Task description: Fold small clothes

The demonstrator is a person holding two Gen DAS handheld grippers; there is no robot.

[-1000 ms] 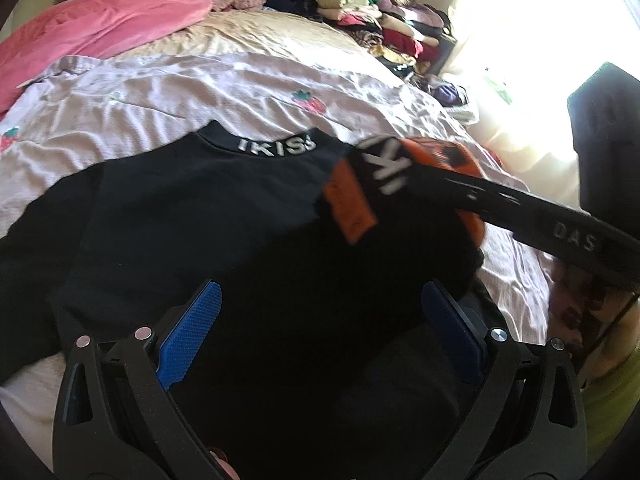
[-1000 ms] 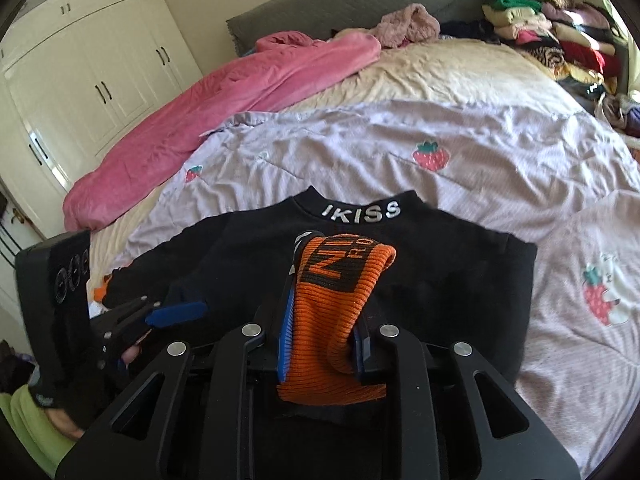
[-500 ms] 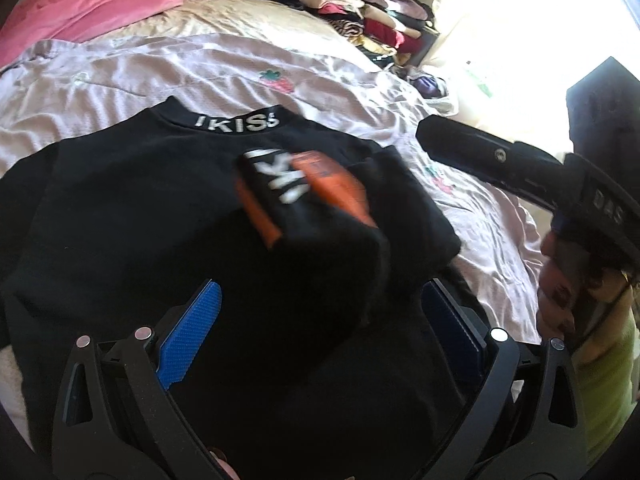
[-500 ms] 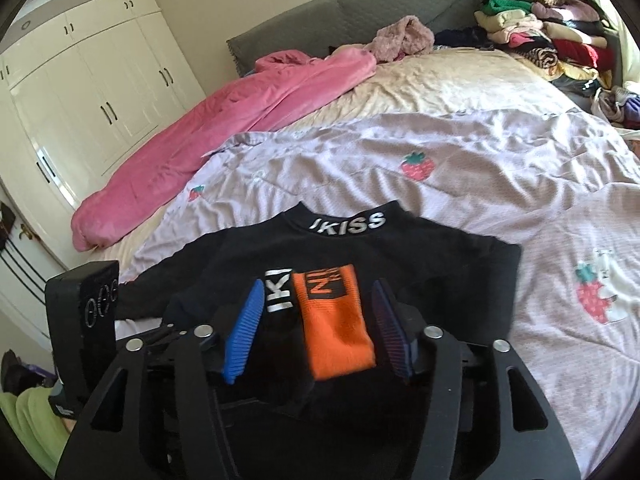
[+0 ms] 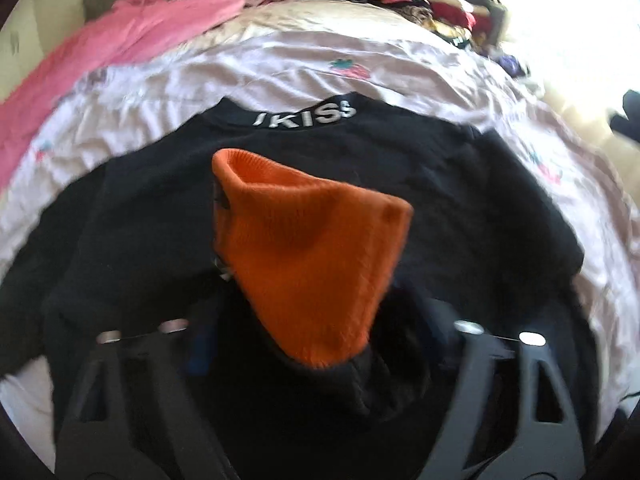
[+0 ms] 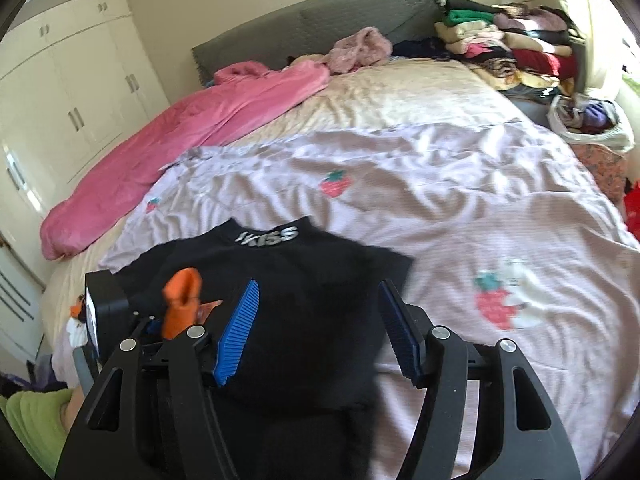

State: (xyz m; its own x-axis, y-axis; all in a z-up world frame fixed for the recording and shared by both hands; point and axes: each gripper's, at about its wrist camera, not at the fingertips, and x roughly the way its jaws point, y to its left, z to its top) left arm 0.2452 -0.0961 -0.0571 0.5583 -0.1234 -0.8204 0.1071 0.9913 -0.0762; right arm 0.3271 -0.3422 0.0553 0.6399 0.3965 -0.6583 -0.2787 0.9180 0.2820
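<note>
A black sweatshirt [image 5: 460, 200] with "IKISS" on its collar lies spread on the bed; it also shows in the right wrist view [image 6: 304, 280]. Its orange sleeve cuff [image 5: 312, 264] stands up between the fingers of my left gripper [image 5: 316, 340], which is shut on it. The fingertips are hidden behind the cloth. In the right wrist view the cuff [image 6: 180, 304] sticks up from the left gripper at lower left. My right gripper [image 6: 316, 328] is open and empty over the sweatshirt's right part.
A pink blanket [image 6: 180, 128] lies along the bed's left side. A stack of folded clothes [image 6: 516, 48] sits at the far right corner. A white bag [image 6: 592, 124] stands beside the bed. White wardrobes [image 6: 68, 92] line the left wall.
My right gripper opened, let go of the orange cuff and moved right. My left gripper closed on the cuff and lifted it.
</note>
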